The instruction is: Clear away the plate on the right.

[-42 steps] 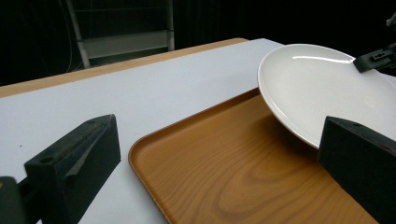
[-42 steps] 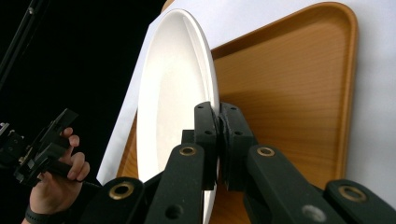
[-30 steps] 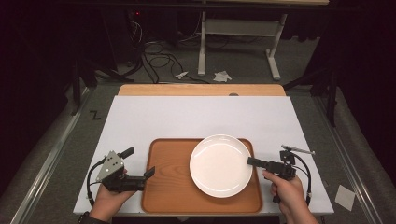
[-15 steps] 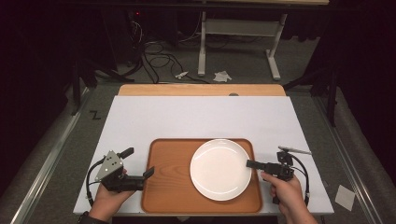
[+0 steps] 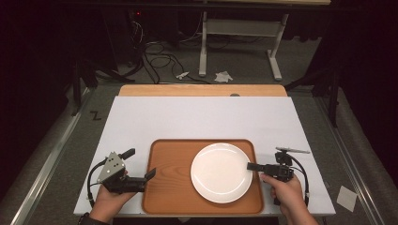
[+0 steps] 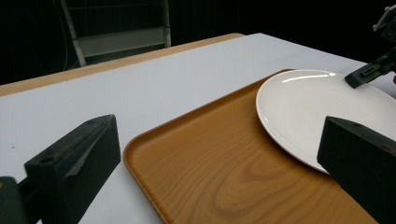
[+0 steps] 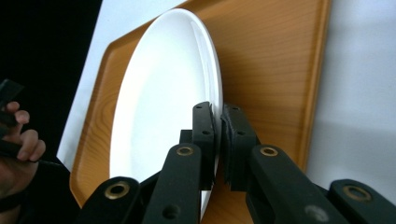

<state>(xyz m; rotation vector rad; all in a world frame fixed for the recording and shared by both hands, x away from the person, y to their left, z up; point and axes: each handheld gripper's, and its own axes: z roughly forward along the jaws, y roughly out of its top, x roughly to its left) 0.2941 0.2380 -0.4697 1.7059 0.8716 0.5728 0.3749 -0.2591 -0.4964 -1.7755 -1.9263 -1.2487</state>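
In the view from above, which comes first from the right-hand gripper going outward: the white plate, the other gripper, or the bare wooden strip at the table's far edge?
From the right gripper:
1. White plate, its rim pinched in the jaws.
2. Left gripper, across the tray.
3. Wooden strip, at the far edge.

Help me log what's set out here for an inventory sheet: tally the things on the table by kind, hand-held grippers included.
White plate: 1
Wooden tray: 1
Hand-held grippers: 2, the left gripper open by the tray's left edge, the right gripper shut on the plate's rim
Total: 4
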